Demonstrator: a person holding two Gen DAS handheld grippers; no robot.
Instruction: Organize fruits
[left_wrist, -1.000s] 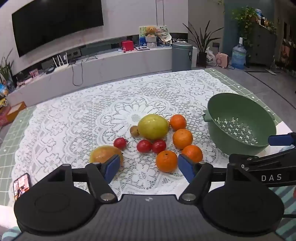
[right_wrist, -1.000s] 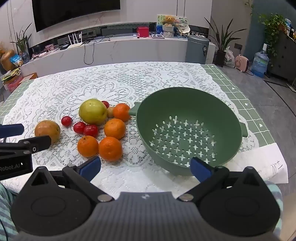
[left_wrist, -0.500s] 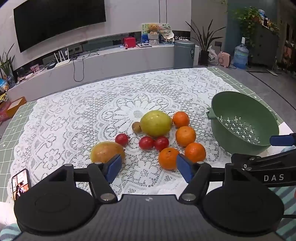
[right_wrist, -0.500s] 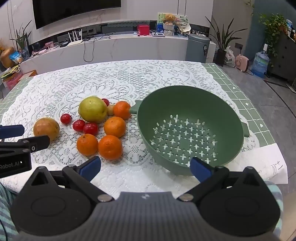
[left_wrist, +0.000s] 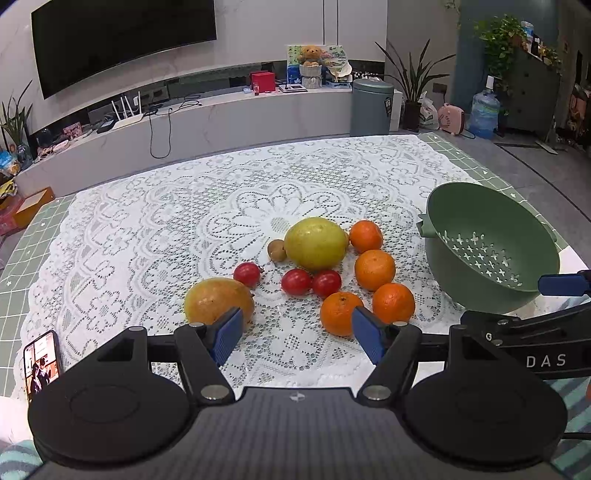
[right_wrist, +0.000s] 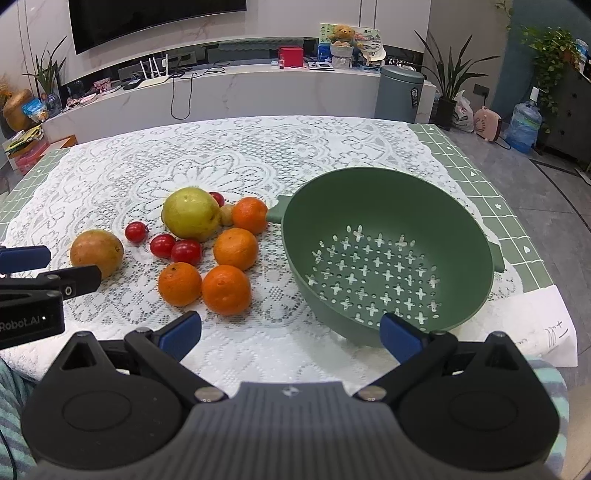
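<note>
Now both hand-held grippers (left_wrist: 297, 334) (right_wrist: 290, 334) spread wide, empty; mango (left_wrist: 219, 301) lengthwise left-to-right beside upright colander (right_wrist: 388, 258).

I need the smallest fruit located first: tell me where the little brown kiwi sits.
In the left wrist view the kiwi sits mid-table on the lace cloth, touching the left side of the big yellow-green fruit, just behind the cherry tomatoes.

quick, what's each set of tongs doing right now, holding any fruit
Left tongs: open, holding nothing, hovering short of the fruit.
Right tongs: open, holding nothing, near the green colander.
</note>
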